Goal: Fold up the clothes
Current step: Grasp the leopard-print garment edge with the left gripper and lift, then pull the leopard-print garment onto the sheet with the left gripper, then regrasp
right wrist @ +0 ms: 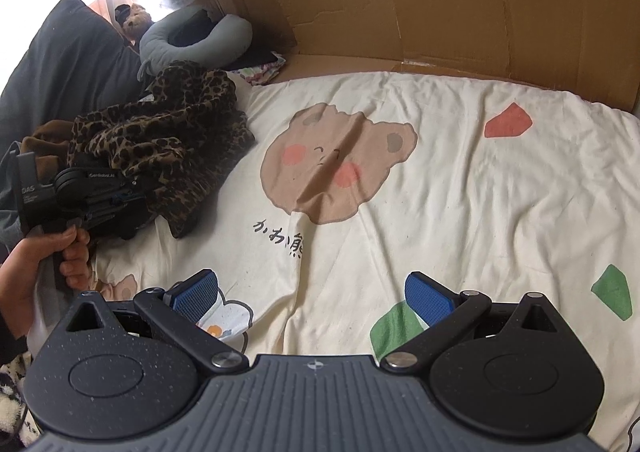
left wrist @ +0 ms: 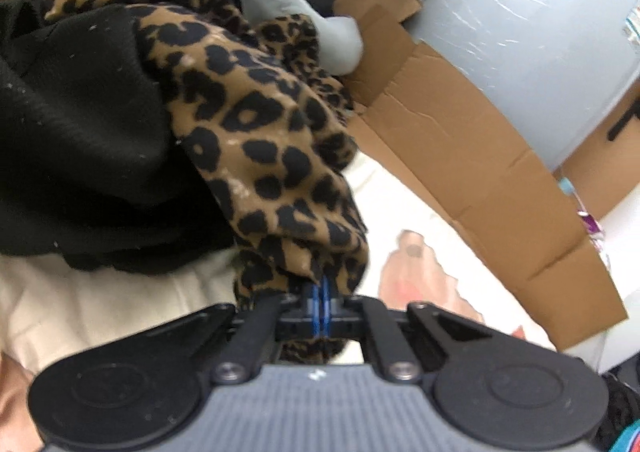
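Note:
A leopard-print garment point(left wrist: 256, 139) lies crumpled on the cream bedsheet point(left wrist: 100, 292) against a black garment point(left wrist: 80, 139). My left gripper point(left wrist: 321, 294) is shut on the near edge of the leopard-print cloth, its blue pads pressed together with fabric pinched between them. In the right wrist view the same leopard-print garment point(right wrist: 168, 131) sits at the left of the bed, with the left gripper point(right wrist: 132, 191) at its near edge and a person's hand point(right wrist: 48, 264) on the handle. My right gripper point(right wrist: 314, 298) hangs open over the bedsheet point(right wrist: 480, 191), nothing between its fingers.
A flattened cardboard wall point(right wrist: 440, 11) runs along the far side of the bed. A grey curved pillow point(right wrist: 192, 35), a dark pillow point(right wrist: 68, 67) and a small plush toy point(right wrist: 136, 21) sit at the head end. A bear print point(right wrist: 332, 163) marks the sheet's middle.

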Demonstrator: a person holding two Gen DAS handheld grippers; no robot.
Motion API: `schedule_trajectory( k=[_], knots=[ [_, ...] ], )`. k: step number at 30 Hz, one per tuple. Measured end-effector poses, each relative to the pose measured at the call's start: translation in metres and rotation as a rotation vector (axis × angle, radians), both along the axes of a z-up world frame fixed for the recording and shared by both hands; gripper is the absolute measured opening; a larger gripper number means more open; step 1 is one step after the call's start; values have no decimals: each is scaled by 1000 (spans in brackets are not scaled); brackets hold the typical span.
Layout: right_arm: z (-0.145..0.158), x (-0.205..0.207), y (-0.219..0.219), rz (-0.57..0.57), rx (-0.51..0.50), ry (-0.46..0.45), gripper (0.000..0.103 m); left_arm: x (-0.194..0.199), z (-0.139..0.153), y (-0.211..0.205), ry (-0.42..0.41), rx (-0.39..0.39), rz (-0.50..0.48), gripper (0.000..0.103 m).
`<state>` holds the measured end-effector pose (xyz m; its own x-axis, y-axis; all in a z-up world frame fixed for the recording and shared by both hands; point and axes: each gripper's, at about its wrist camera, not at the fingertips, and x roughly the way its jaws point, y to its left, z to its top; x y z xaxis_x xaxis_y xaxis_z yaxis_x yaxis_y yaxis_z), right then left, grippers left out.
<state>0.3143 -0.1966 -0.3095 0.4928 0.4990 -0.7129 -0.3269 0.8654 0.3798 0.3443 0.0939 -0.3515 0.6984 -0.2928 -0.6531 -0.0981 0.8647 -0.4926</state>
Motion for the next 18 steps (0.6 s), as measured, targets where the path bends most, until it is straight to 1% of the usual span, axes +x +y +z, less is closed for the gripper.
schedule_trajectory(
  k=[2, 4, 6, 7, 13, 18],
  knots=[
    [2, 0, -1, -4, 9, 0, 98, -6, 4, -7, -4, -7, -13, 1],
    [3, -1, -1, -6, 10, 3, 93, -10, 8, -15, -18, -8, -30, 1],
    [4, -2, -1, -5, 8, 4, 87, -14, 12, -24, -32, -9, -49, 1],
    [4, -3, -1, -5, 8, 4, 85, -15, 13, -28, -36, -19, -57, 1],
    [9, -4, -4, -12, 13, 1, 85, -26, 29, -50, -70, -70, -125, 1],
    [15, -1, -14, -40, 27, -7, 85, -26, 35, -84, -67, -118, -188, 1]
  ],
)
